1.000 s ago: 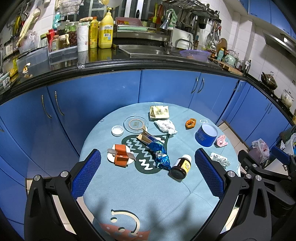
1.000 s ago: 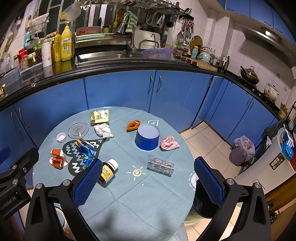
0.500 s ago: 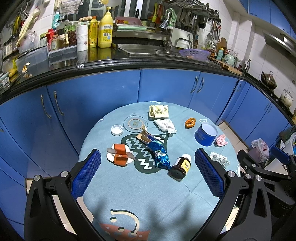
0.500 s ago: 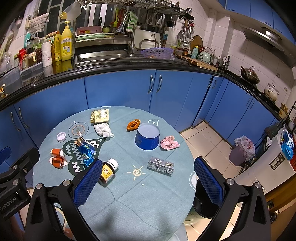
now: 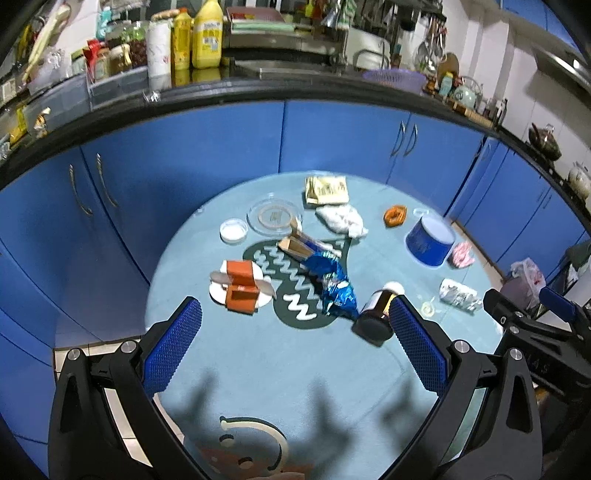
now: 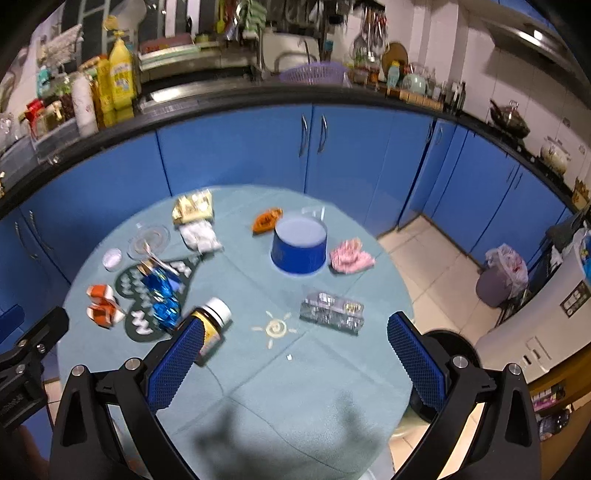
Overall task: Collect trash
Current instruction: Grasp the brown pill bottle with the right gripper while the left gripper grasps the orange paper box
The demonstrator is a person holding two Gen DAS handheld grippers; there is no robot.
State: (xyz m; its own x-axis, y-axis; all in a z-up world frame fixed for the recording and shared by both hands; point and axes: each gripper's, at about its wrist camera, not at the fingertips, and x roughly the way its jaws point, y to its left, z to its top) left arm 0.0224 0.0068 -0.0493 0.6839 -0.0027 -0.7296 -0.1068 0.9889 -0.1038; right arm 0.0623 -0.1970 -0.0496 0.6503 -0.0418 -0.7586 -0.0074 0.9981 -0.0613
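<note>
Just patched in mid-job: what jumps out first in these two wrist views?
A round teal table strewn with litter against blue cabinets. The blue tub stands toward the far right with a crumpled pink wrapper beside it, and a shiny blue foil wrapper lies mid-table near a tipped brown bottle. Both the left gripper and right gripper hover open, holding nothing.

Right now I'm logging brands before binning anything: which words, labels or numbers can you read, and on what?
None reads clearly.
Brown bottle: yellow label, print blurred.
Yellow packet: print too small.
Yellow detergent bottle: label illegible.
Blue tub: faint markings, unreadable.
</note>
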